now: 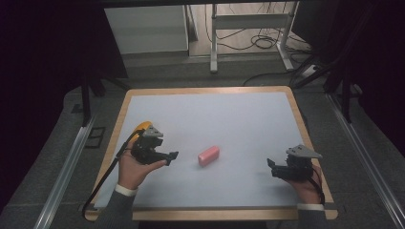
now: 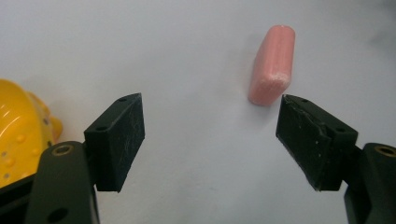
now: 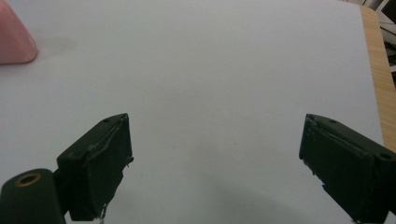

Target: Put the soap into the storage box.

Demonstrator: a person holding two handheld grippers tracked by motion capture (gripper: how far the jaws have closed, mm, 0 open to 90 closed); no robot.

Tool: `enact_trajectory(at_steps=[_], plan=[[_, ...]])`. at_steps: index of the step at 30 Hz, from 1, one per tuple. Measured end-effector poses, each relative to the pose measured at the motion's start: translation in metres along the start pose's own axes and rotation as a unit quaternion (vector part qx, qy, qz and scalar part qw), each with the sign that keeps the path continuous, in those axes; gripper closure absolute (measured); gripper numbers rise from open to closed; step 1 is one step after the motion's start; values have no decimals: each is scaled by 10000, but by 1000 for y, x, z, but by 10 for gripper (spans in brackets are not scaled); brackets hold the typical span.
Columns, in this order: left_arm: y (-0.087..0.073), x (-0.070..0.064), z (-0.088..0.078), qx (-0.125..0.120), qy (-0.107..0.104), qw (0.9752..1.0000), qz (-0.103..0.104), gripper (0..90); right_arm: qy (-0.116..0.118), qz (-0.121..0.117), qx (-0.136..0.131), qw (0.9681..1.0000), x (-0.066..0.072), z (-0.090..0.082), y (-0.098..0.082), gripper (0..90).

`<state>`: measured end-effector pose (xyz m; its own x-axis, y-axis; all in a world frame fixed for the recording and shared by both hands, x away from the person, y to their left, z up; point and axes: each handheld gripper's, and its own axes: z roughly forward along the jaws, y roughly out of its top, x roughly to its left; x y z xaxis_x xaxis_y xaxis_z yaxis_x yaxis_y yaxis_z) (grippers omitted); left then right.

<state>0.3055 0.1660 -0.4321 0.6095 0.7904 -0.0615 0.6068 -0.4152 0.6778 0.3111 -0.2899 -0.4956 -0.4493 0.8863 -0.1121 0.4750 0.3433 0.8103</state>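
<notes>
Nearest the person's edge of the tabletop, two forearms enter and each hand carries a gripper. Left gripper: fingers spread wide, nothing between them. Right gripper: fingers likewise spread wide and empty. Both sit low over the pale sheet that covers most of the surface.

Between the two grippers lies a pink block, flat on the sheet, closer to the left gripper and well apart from the right. From the left gripper view it lies just ahead of the far finger, not touching. A yellow part of that gripper's housing shows beside the near finger.

Bare sheet surrounds the block on all sides, with wide open room beyond it. A wooden border rims the sheet.

Beyond the far edge: grey floor, a metal frame's legs and loose cables. Rails flank both sides.
</notes>
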Motion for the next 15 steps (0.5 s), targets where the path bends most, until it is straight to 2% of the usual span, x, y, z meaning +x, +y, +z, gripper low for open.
enact_trajectory(at_steps=[5, 12, 15], plan=[[7, -4, 5, -70, -62, 9999, 81, 243, -31, 18, 13, 10000, -2, 0, -1, 93], [17, -11, 15, 1, -68, 9998, 197, 243, -76, 50, 15, 10000, -6, -1, -2, 93], [21, -13, 17, 0, -143, 9997, 188, 244, -67, 55, 28, 10000, -6, -1, -2, 93]])
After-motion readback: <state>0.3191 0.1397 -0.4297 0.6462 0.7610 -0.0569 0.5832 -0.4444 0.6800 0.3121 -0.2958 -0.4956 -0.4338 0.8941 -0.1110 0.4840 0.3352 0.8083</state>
